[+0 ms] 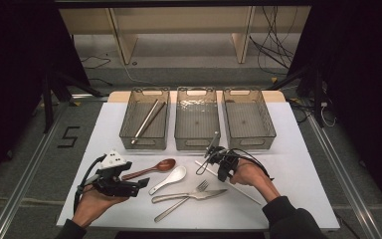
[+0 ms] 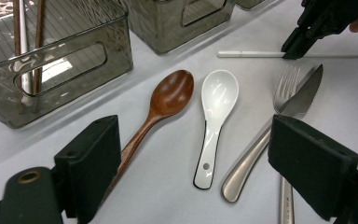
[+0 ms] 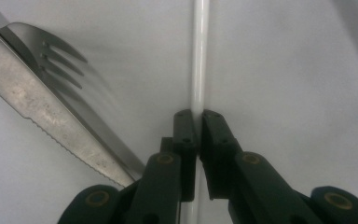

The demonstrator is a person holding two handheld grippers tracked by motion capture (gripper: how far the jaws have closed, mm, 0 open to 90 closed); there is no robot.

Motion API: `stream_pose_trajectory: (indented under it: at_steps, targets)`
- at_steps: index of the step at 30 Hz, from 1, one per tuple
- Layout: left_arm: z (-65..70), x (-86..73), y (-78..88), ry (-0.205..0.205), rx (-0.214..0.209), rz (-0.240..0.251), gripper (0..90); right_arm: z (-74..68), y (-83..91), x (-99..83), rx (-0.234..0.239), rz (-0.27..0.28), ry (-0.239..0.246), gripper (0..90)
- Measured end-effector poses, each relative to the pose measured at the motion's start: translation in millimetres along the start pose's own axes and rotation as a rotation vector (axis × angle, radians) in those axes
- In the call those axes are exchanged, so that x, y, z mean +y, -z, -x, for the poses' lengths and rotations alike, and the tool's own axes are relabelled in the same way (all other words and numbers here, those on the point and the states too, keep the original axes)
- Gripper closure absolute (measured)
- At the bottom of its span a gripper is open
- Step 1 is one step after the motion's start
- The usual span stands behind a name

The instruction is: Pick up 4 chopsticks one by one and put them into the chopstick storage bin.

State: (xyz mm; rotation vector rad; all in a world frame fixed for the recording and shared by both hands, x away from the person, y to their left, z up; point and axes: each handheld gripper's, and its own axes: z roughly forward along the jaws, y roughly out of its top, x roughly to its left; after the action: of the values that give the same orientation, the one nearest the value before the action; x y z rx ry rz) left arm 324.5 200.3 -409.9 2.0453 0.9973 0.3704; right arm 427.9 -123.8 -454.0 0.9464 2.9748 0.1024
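Two chopsticks (image 1: 148,120) already lie in the left bin (image 1: 129,117); my right tool (image 1: 218,158) clamps the white chopstick (image 3: 199,56) mid-tabletop, my left tool (image 1: 140,183) gapes idle; spoons, fork, knife remain.

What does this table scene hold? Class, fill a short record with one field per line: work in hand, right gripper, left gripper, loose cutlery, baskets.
work in hand: picking up a white chopstick from the table
right gripper: jaws shut on the white chopstick
left gripper: jaws open, nothing between them, above the wooden spoon and white spoon
loose cutlery: fork and knife, crossing
baskets: three in a row; left basket holds chopsticks, middle basket and right basket look empty
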Motion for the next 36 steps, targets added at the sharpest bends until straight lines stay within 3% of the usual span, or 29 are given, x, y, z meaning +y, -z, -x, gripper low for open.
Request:
stream_pose_trajectory:
  at_steps: [4, 15, 20, 24, 30, 36]
  targets:
    - [-0.5, 0.0, 0.0, 0.001, -0.002, -0.001, 16.9, -2.6, 0.7, 0.2, -0.015, -0.001, 0.038, 85.7]
    - [-2.3, 1.1, -0.7, -0.005, -0.004, -0.005, 17.1, -7.6, 19.7, -1.2, -0.001, 0.067, 0.074, 86.2]
    - [-4.2, 3.7, -3.8, -0.006, -0.019, -0.007, 17.1, -18.1, 30.4, 1.3, 0.002, 0.092, 0.115, 86.2]
    - [-2.1, 7.0, -9.5, -0.023, -0.055, -0.023, 17.4, -28.4, 38.8, 2.3, 0.008, 0.109, 0.149, 86.2]
    - [8.4, 17.1, -20.7, -0.101, -0.105, -0.077, 17.8, -45.5, 47.5, 0.5, 0.020, 0.125, 0.230, 86.2]
    - [22.5, 27.4, -34.2, -0.211, -0.174, -0.105, 20.3, -63.6, 57.5, -3.6, 0.027, 0.142, 0.309, 86.1]
